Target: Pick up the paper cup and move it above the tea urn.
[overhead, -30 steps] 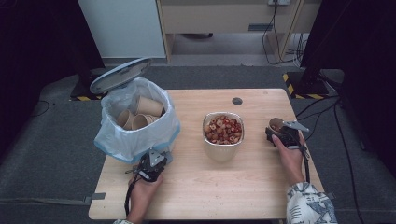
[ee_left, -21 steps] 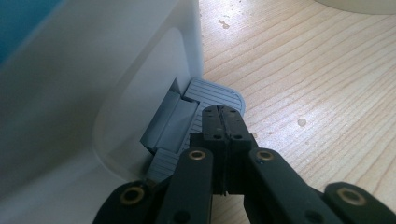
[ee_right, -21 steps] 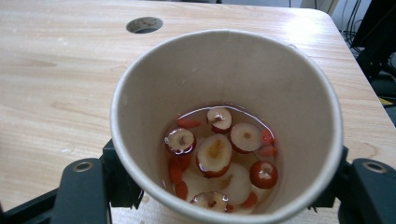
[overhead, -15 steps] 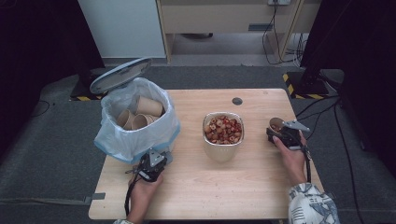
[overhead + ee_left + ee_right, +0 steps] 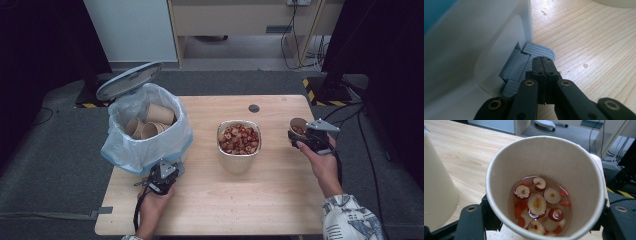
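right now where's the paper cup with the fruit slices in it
The paper cup sits between the right gripper's jaws at the table's right edge in the high view, right of the foil bowl.

table [image 5: 280, 195]: pale wood grain | paper cup [image 5: 544, 165]: tan, red-and-cream slices inside | pedal [image 5: 534, 53]: grey, ribbed | sleeve [image 5: 350, 220]: white, dark-patterned

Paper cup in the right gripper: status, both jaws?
Right gripper shut on paper cup, liquid and fruit slices inside. Left gripper shut, on the bin pedal, lid up. Fruit bowl between cup and bin.
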### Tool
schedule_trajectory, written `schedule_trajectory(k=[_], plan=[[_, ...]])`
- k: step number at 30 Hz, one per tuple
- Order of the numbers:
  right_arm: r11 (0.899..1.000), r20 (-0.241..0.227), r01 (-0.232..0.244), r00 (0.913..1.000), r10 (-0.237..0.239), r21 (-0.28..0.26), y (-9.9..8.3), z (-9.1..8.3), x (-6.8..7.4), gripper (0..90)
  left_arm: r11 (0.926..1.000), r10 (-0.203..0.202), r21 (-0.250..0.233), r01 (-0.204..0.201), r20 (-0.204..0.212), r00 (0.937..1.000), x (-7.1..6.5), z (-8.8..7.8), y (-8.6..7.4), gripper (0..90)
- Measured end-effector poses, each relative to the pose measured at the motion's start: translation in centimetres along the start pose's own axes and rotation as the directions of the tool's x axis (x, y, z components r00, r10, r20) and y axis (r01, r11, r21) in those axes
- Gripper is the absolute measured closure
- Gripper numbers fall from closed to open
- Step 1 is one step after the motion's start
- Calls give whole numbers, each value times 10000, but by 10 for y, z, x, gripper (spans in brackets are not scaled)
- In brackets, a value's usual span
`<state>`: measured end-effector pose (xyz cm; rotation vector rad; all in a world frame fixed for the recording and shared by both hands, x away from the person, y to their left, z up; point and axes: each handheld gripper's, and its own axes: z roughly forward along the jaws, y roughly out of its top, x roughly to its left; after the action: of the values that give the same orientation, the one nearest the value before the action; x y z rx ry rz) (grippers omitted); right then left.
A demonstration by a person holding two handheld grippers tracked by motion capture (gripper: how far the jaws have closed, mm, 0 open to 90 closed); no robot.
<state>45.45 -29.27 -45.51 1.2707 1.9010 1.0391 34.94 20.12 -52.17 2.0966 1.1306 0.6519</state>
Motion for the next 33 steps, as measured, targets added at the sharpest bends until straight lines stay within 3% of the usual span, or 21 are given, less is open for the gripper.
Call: schedule_trajectory(k=[6, 16, 25, 33], plan=[[9999, -86, 93, 9999, -94, -68, 13, -6, -4, 340, 10000, -6, -3, 6, 8, 10000, 0, 0, 0, 891], [9969, -208, 741, 9970, -747, -259, 43, -19, -7, 342, 10000, -18, -4, 18, 10, 10000, 0, 0, 0, 891], [9903, -395, 1340, 9900, -1354, -375, 69, -23, 0, 346, 10000, -24, -10, 24, 20, 10000, 0, 0, 0, 891], [9863, -412, 1565, 9865, -1587, -526, 85, -26, 1, 347, 10000, -27, -10, 27, 17, 10000, 0, 0, 0, 891]])
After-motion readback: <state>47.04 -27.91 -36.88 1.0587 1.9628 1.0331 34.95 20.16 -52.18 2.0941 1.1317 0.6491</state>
